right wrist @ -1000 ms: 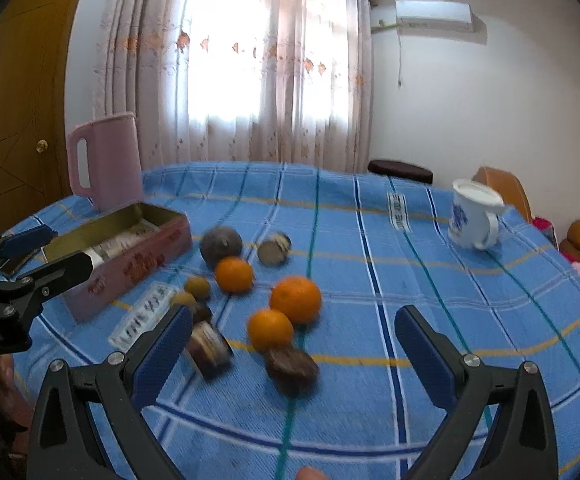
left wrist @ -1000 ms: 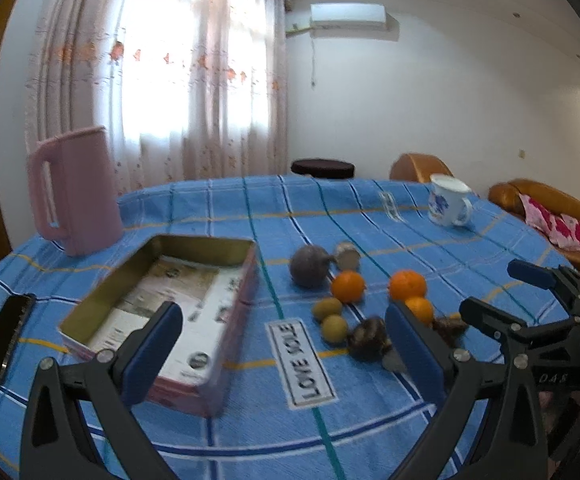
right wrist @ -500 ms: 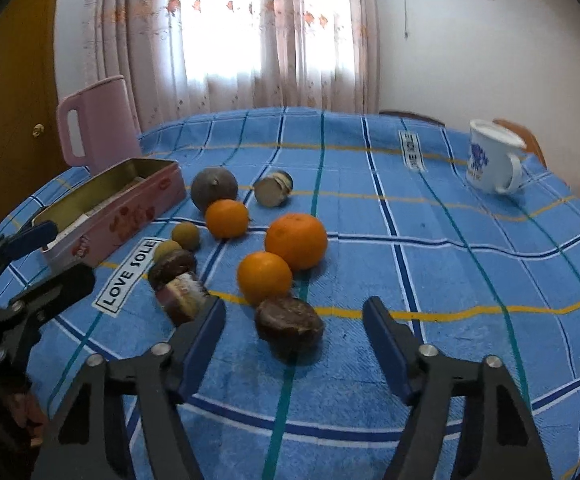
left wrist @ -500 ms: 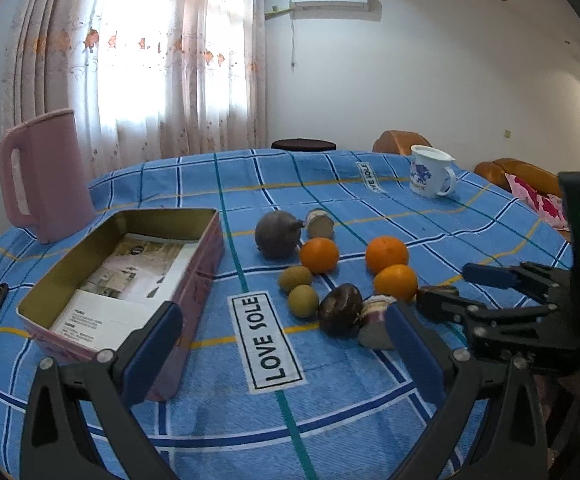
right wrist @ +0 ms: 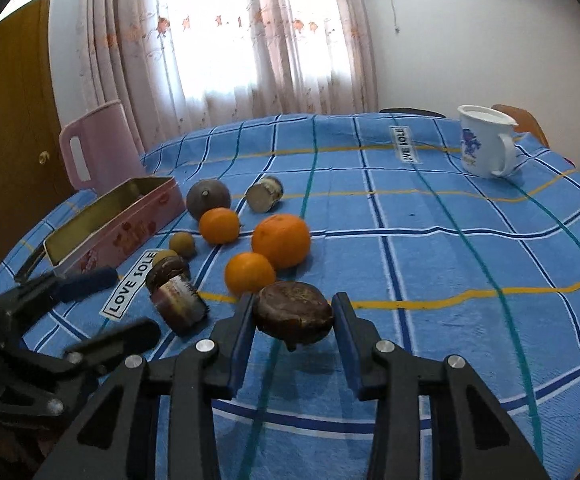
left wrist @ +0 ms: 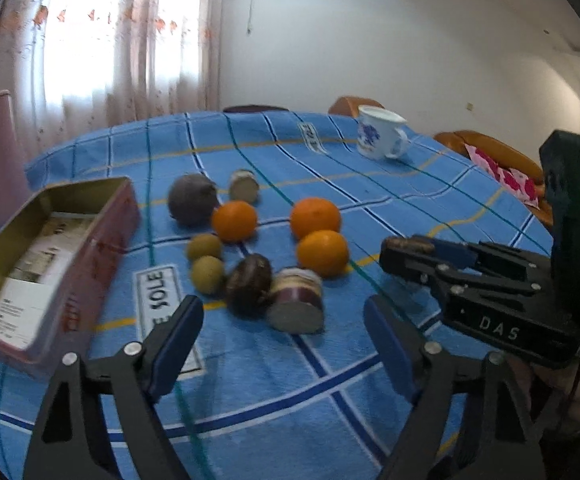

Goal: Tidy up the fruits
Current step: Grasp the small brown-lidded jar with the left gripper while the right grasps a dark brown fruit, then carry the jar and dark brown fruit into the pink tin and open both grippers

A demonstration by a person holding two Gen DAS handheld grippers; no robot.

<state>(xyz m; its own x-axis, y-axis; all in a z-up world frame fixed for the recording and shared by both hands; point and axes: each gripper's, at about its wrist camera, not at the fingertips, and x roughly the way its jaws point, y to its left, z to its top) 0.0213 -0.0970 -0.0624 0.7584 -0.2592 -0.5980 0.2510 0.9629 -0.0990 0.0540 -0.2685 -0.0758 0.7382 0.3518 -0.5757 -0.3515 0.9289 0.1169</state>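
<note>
Pink metal makes up the open tin (left wrist: pixel 54 248), which sits far left of the left tongs (left wrist: pixel 284 332) on the blue checked worktop (left wrist: pixel 369 184); a printed card lies inside it. Beyond the tin stands a pink jug (right wrist: pixel 98 148). Those left tongs hang released, their blue pads spread wide and touching nothing. Just ahead of them lies the fruit cluster: two small green-yellow fruits (left wrist: pixel 206 260), a dark round fruit (left wrist: pixel 249 284) and a cut half fruit (left wrist: pixel 295 300) lying on its side, touching each other. Farther ahead rest a grey-purple fruit (left wrist: pixel 192 204), another cut piece (left wrist: pixel 244 186) and three oranges (left wrist: pixel 315 232), two of them pressed together. A white "LOVE SOLE" label (right wrist: pixel 130 284) is printed on the cloth to the left of the cluster.

To the right, the right tongs (right wrist: pixel 293 322) are clenched on a dark brown flattened fruit (right wrist: pixel 293 312), one pad against each side; its shadow on the cloth below suggests it is raised off the worktop, just nearer than the closest orange. Well ahead and to the right of these tongs stands a white mug (right wrist: pixel 485 144) with a blue pattern
</note>
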